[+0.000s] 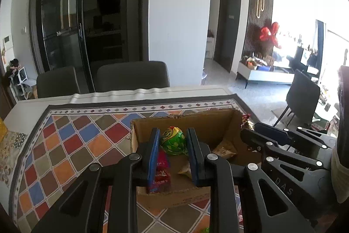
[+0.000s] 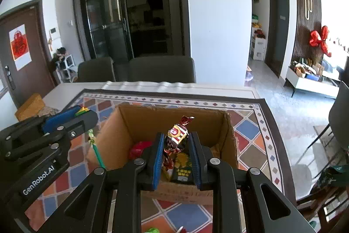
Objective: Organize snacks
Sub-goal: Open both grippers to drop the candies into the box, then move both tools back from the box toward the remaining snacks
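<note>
Left gripper (image 1: 172, 141) clenched on green lollipop (image 1: 173, 140); right gripper (image 2: 176, 141) clenched on brown candy (image 2: 176, 137); both light, crinkly, slippery foil; pinch mid-body over cardboard box (image 2: 174, 117).

Green lollipop's (image 1: 174, 140) stick behind left gripper (image 1: 172, 156).

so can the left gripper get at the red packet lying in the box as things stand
Probably not yet. The left gripper is shut on a green lollipop, so its jaws are occupied. The open-topped cardboard box leaves the red packet uncovered right below.
</note>
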A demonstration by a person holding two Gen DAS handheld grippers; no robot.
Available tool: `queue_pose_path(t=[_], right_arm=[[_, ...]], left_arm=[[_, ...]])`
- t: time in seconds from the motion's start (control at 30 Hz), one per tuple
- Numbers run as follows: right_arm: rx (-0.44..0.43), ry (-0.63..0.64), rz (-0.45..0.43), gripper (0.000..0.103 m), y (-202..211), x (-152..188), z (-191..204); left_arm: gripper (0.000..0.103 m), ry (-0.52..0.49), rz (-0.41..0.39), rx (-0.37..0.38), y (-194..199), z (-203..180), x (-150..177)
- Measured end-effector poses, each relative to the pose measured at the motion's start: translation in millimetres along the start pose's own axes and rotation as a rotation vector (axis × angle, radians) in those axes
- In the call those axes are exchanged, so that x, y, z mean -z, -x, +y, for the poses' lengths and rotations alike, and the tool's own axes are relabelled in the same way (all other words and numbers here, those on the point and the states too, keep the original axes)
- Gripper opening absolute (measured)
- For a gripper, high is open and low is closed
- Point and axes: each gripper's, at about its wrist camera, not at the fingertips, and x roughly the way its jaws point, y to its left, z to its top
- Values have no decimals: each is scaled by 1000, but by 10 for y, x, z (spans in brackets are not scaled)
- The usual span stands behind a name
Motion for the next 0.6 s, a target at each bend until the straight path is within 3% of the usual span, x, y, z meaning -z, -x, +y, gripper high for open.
queue_pose_path(t=[0.2,0.27,0.3,0.37,0.6], right_arm=[[20,2,36,24,-190,-56,-52],[33,1,39,26,-233,-66,-63],[39,2,44,29,-250,-72,-68],[58,-9,48,41,-260,-54,-100],[67,-35,36,41,-95,40,-152]], left_arm=[[26,-12,77,-10,-296,-6,-51],[40,-18,104,-31,-360,-15,-48],[45,-16,101,-42,-353,-14,-36],[46,-26,96,-61,-313,-22,-17],[50,-57,54,-57,-16,-89,62]])
